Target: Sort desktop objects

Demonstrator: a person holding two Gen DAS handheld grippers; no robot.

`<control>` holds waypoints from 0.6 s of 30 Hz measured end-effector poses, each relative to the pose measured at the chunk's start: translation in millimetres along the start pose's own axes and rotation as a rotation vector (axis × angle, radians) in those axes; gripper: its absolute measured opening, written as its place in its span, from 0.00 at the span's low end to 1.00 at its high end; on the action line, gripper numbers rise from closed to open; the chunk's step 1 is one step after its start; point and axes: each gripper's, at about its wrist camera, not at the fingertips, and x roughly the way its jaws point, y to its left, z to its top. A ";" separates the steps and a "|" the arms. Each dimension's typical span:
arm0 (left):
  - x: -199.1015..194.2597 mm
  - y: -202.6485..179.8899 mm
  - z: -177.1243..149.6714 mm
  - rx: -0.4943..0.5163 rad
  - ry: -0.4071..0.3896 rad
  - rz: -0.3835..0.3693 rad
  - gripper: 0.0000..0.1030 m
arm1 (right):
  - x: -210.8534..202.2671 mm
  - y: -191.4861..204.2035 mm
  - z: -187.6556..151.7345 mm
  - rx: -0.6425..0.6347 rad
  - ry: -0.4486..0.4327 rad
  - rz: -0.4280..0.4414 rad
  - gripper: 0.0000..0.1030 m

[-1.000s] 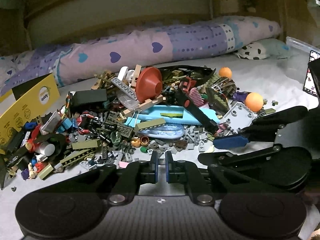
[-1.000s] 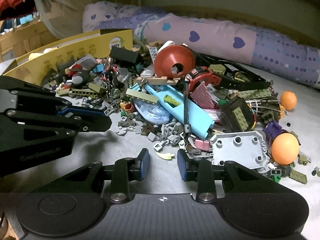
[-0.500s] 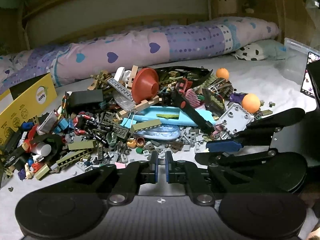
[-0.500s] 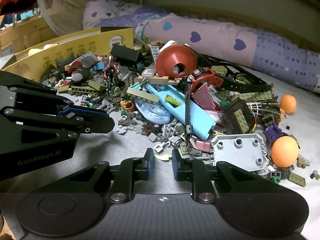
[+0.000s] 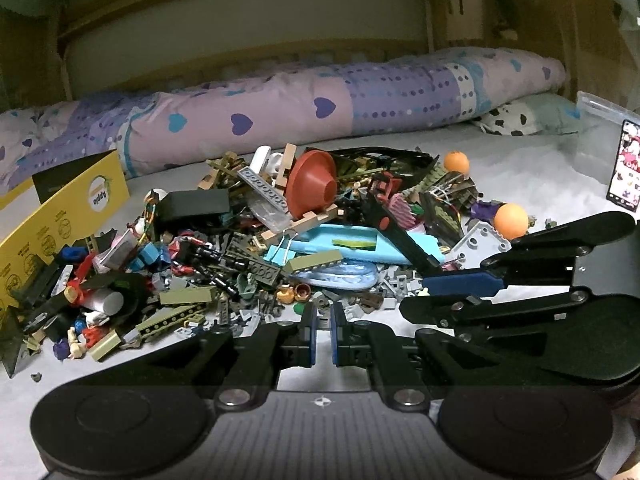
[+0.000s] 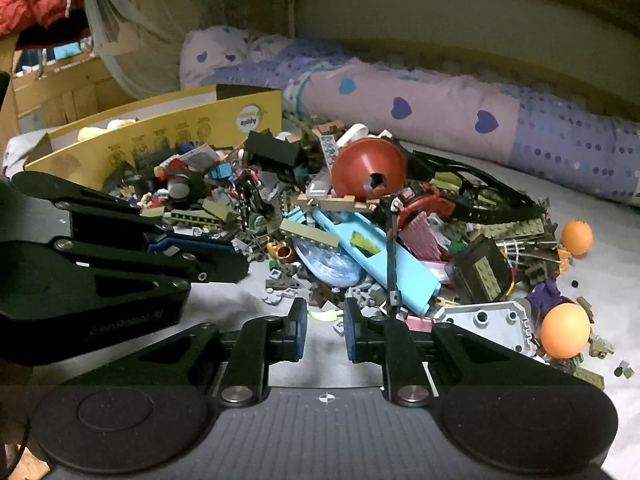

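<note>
A pile of small bricks and toys [image 5: 280, 240] lies on a grey sheet, also in the right wrist view [image 6: 340, 232]. It holds a red funnel [image 5: 312, 184], a light blue tray [image 5: 352, 240], two orange balls [image 5: 510, 220] and a grey plate [image 6: 488, 324]. My left gripper [image 5: 324, 332] is nearly shut and empty at the pile's near edge. My right gripper [image 6: 325, 328] is narrowly open around a small pale green piece [image 6: 324, 315] at the pile's front. The right gripper also shows in the left wrist view [image 5: 460, 284].
A yellow cardboard box [image 6: 168, 132] stands left of the pile. A long purple heart-print pillow [image 5: 320, 112] lies behind it. A clear plastic bin [image 5: 600, 132] and a printed card [image 5: 626, 168] sit at the far right.
My right gripper narrowed from its first width, then opened slightly again around the pale green piece. The left gripper drew back a little and stayed nearly shut.
</note>
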 end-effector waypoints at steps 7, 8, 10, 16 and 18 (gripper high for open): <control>-8.5 4.7 -0.7 -0.005 -0.012 0.004 0.07 | -4.5 4.4 1.3 -0.003 -0.012 0.004 0.20; -9.0 5.6 -0.8 -0.006 -0.012 0.006 0.07 | -5.3 4.6 2.2 0.002 -0.014 0.011 0.20; -9.9 7.4 -0.6 -0.010 -0.013 0.012 0.07 | -6.5 5.4 4.2 0.012 -0.018 0.025 0.20; -17.6 13.6 2.1 -0.027 -0.033 0.003 0.07 | -12.0 8.1 12.1 0.032 -0.041 0.051 0.20; -20.8 15.3 1.7 -0.029 -0.040 0.002 0.07 | -13.7 10.3 14.6 0.040 -0.046 0.066 0.20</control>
